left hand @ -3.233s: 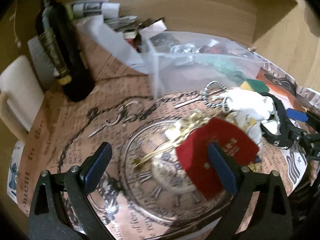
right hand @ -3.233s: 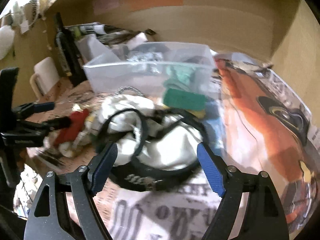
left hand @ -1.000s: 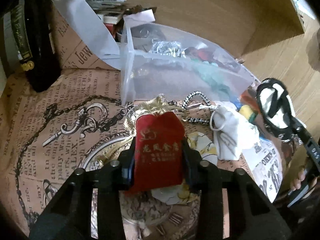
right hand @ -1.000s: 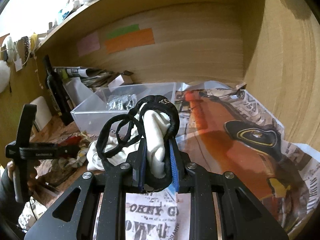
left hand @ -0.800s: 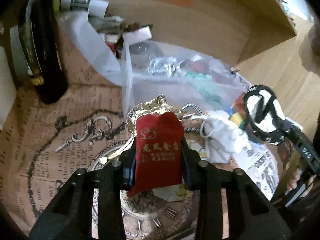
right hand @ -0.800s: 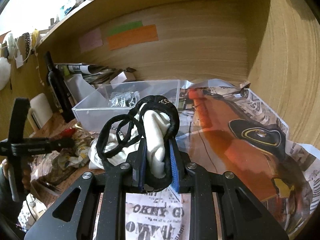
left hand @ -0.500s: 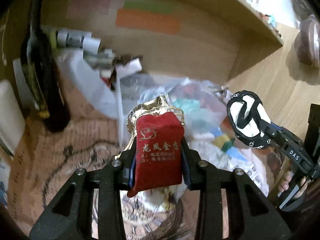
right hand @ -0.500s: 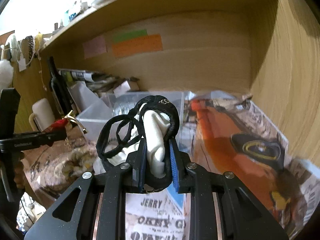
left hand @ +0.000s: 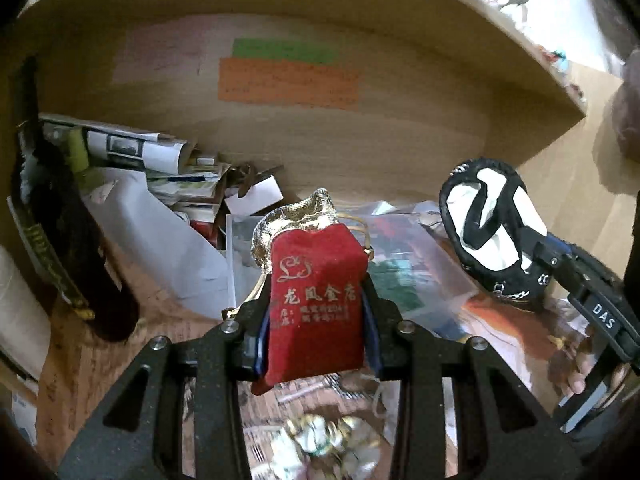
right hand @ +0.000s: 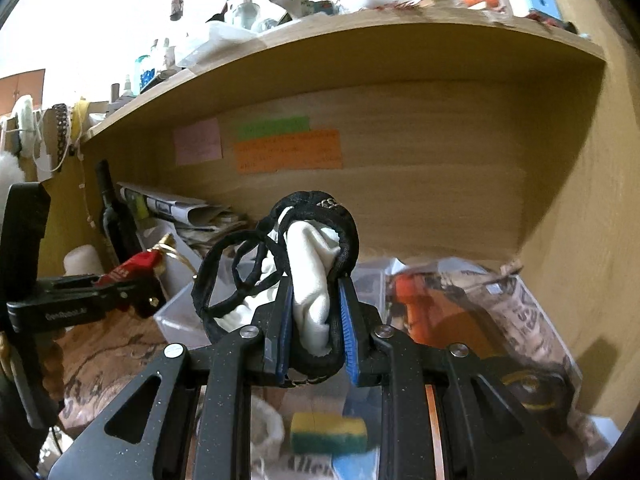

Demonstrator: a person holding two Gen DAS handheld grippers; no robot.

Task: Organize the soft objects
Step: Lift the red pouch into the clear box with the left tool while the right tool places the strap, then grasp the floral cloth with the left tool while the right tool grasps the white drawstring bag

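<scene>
A cluttered wooden shelf nook holds a clear bin (left hand: 240, 264) at the back. The left gripper (left hand: 316, 320) pinches a red pouch (left hand: 316, 300), raised above the bin's near left; the right gripper (right hand: 316, 324) clamps a white cloth (right hand: 312, 276) wrapped in black straps (right hand: 240, 276). Best to carry each over the bin, lower well inside, then release.

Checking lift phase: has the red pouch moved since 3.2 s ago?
Yes. The red pouch left the tabletop and now sits raised in the left gripper, level with the clear bin.
</scene>
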